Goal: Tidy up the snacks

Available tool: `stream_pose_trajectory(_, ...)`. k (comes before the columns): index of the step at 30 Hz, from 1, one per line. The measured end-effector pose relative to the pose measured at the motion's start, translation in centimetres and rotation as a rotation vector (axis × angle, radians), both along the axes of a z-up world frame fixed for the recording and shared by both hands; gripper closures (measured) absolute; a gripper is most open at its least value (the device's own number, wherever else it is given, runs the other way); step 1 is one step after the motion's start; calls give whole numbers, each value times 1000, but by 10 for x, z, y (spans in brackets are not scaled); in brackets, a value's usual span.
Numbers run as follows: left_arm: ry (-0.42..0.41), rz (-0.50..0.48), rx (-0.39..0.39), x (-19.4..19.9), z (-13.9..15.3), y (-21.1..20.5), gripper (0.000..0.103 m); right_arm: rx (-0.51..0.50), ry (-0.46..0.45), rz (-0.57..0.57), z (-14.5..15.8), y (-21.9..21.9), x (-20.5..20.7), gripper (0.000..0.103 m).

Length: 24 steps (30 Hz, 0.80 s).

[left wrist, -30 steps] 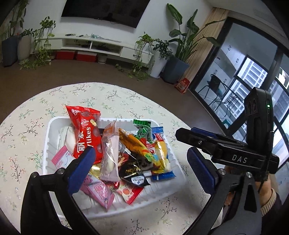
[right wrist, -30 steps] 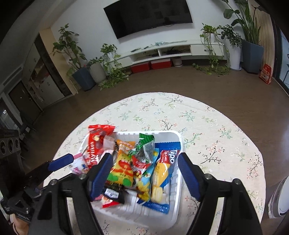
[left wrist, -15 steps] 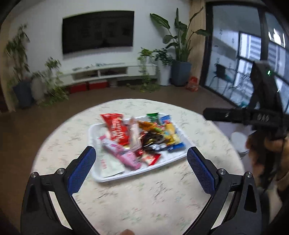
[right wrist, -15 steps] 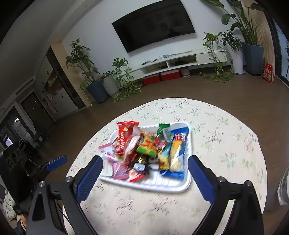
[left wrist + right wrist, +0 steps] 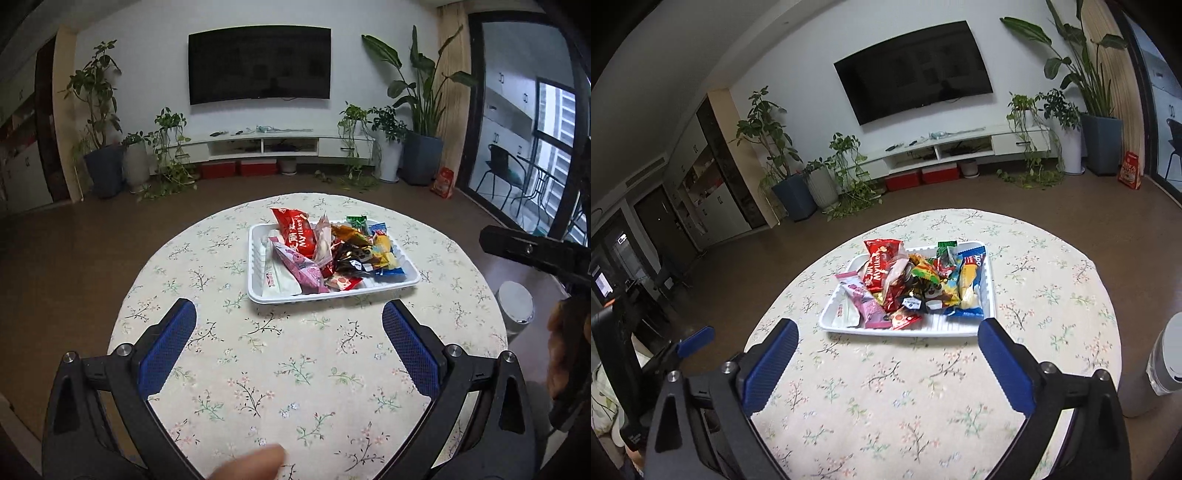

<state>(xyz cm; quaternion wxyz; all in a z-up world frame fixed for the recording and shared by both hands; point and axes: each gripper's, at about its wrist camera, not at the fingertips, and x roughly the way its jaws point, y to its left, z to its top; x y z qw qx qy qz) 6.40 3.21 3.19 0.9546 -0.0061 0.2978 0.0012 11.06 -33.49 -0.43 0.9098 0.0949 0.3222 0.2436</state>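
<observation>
In white tray (image 5: 258,295): snack packets (image 5: 332,251) (heaped).

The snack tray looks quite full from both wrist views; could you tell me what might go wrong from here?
1. The packets are heaped loosely in the white tray; pulling one, such as the red Mylikes bag leaning on top, could drag its neighbours out onto the tablecloth.
2. The pink packet overlaps the white one beneath it, so a grasp may take both.
3. The left gripper and right gripper are both open and could collide at the tray.

Snacks (image 5: 325,251) piled in tray (image 5: 255,291) on table (image 5: 258,369).
</observation>
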Motion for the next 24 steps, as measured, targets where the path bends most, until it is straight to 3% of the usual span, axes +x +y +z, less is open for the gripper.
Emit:
stream_pose_trajectory(10, 4, 49, 28, -18, 24, -18, 1, -88, -78, -126, 14, 1, -51, 3)
stream_pose_trajectory(16, 25, 60, 29, -25, 28, -25, 1, -159, -79, -217, 19, -4, -68, 2)
stream_pose_trajectory(24, 37, 53, 13, -29, 28, -29, 1, -201, -88, -226, 19, 4, -82, 2)
